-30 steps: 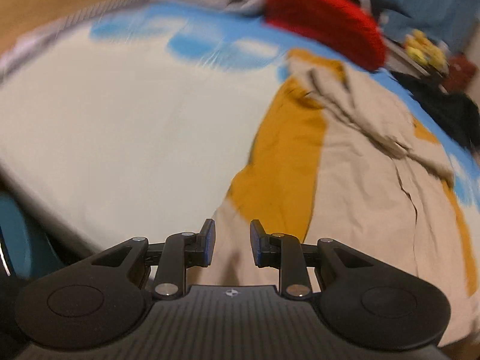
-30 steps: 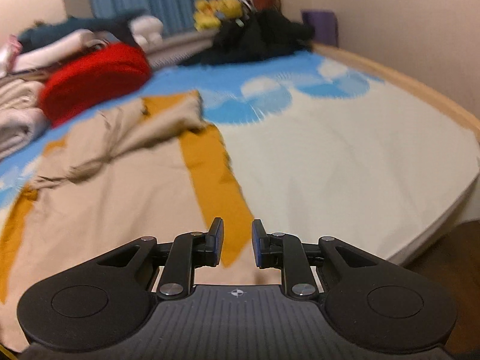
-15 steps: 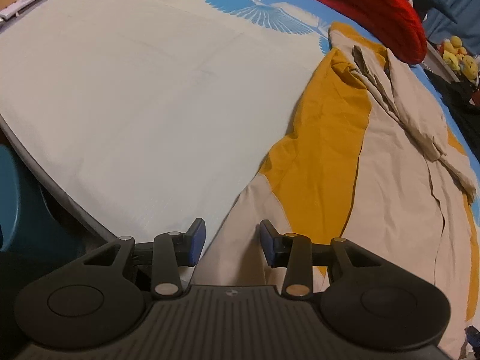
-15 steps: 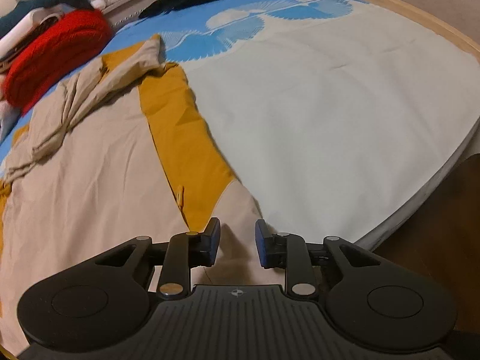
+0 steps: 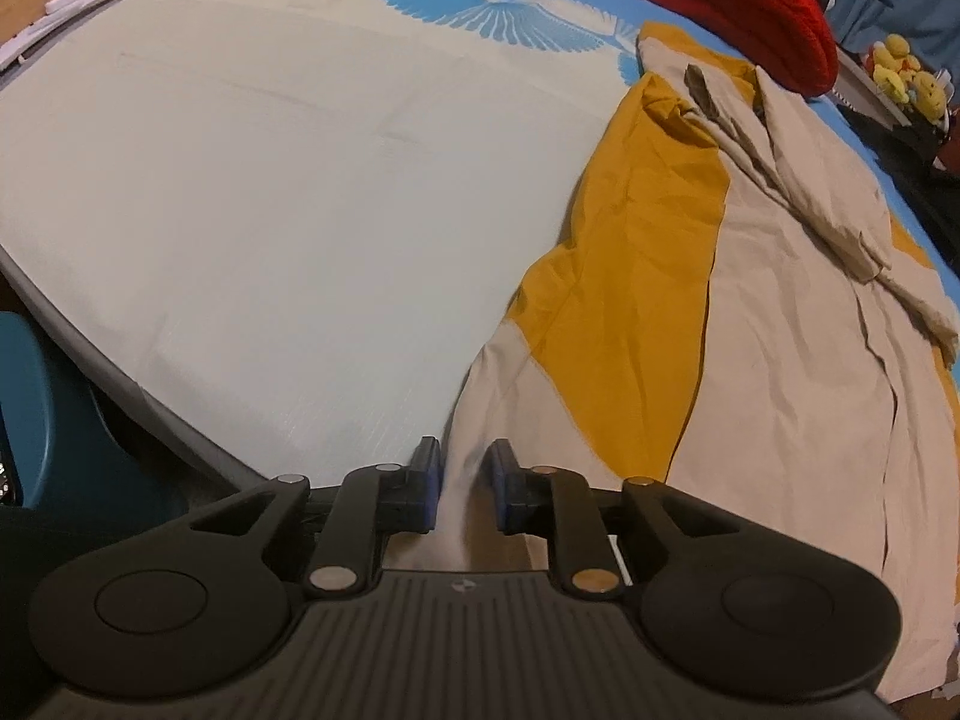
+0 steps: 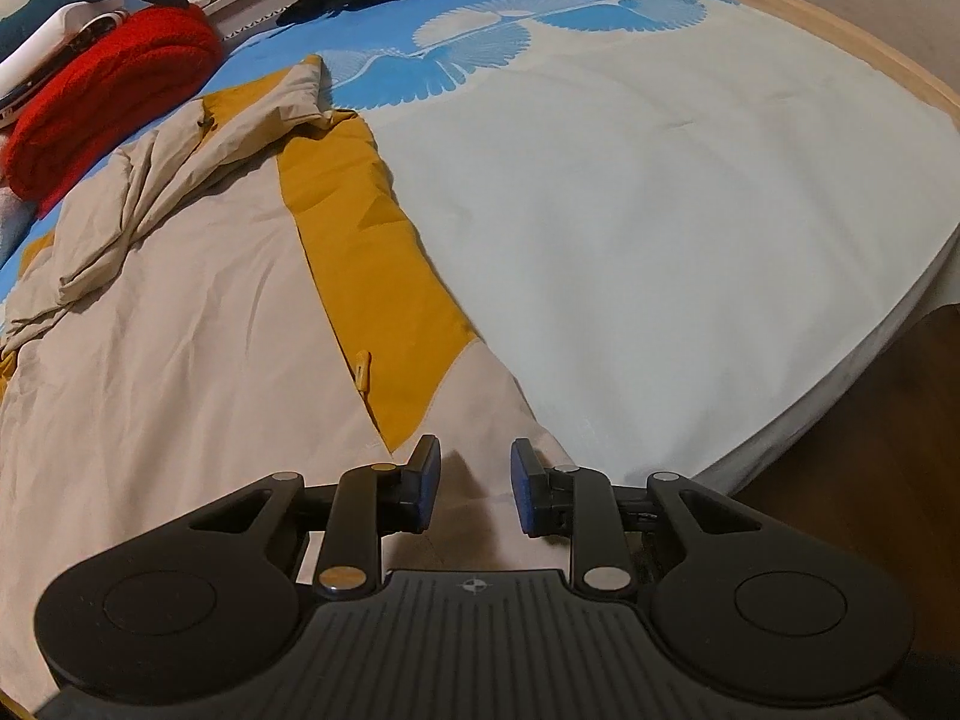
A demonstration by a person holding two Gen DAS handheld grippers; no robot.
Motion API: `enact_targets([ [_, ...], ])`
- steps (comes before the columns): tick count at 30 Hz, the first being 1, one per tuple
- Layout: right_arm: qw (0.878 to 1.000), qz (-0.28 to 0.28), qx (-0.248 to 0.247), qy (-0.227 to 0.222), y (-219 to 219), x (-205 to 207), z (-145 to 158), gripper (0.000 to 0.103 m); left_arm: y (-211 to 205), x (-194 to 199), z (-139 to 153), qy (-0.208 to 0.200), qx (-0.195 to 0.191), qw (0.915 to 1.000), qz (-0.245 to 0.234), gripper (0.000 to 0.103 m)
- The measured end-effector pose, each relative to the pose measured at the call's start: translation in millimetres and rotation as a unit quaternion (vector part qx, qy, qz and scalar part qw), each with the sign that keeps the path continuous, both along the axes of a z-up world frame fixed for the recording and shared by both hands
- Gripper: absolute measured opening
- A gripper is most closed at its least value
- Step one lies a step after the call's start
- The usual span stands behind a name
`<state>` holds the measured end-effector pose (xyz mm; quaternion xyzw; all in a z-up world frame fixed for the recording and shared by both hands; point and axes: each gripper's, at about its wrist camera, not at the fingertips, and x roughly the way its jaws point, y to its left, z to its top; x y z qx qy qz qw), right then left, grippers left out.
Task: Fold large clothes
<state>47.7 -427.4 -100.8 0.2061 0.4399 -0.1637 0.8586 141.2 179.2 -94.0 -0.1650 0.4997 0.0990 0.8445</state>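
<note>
We're low over the bed (image 5: 252,192) now, and the beige-and-mustard jacket (image 5: 780,420) lies flat on it, its long axis running straight away from us, hem at our end, collar up by the red knit (image 5: 744,6).

Left gripper (image 5: 463,480): jaws closing, with a raised fold of the beige hem corner between them. The left pad seems to touch the cloth, but there's a sliver of gap at the right pad, so we wouldn't call it pinched yet.

Right gripper (image 6: 474,489): jaws parted, sitting over the opposite hem corner, the one near the mattress edge. Cloth lies under and between the fingers, but they aren't squeezing it.

So each claw has its own corner of the near hem, and the whole body of the jacket stretches ahead. We reckon that once both pinches are sure, the hem goes up and forward along that axis, toward the collar.
</note>
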Motion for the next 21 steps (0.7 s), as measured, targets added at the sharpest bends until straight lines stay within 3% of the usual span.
enact_targets([
  [4,1.000,0.003,0.000,0.006,1,-1,-2,0.027,-4,0,0,0.001,0.009,0.9999,-0.008,0.020],
  [5,1.000,0.006,-0.001,0.007,1,-1,-2,0.026,-4,0,0,0.000,0.011,0.9999,-0.010,0.013],
  [6,1.000,0.009,-0.002,0.007,2,-1,-2,0.018,-5,-1,1,-0.004,0.013,0.9998,-0.013,0.006],
  [7,1.000,0.012,-0.002,0.006,2,-1,-2,0.000,-5,-1,3,-0.011,0.013,0.9997,-0.015,0.003],
  [10,1.000,0.012,-0.014,-0.018,3,-5,9,0.000,-6,-4,10,-0.031,0.017,0.9993,-0.014,0.003],
  [12,0.998,0.007,-0.028,-0.050,3,-9,22,0.000,-3,-3,7,-0.022,0.009,0.9997,-0.007,0.004],
  [15,0.999,-0.002,-0.033,-0.036,-1,-8,19,0.000,3,-2,-1,0.003,-0.011,0.9999,0.012,0.010],
  [18,0.999,-0.031,0.004,-0.008,-14,-9,3,0.003,3,-1,-1,0.005,-0.007,0.9999,0.010,0.014],
  [20,0.999,-0.045,0.018,-0.011,-20,-10,2,0.019,2,-1,-1,0.006,-0.003,1.0000,0.006,0.014],
  [21,0.998,-0.054,0.023,-0.016,-24,-10,3,0.042,1,-1,-1,0.006,-0.002,1.0000,0.005,0.014],
])
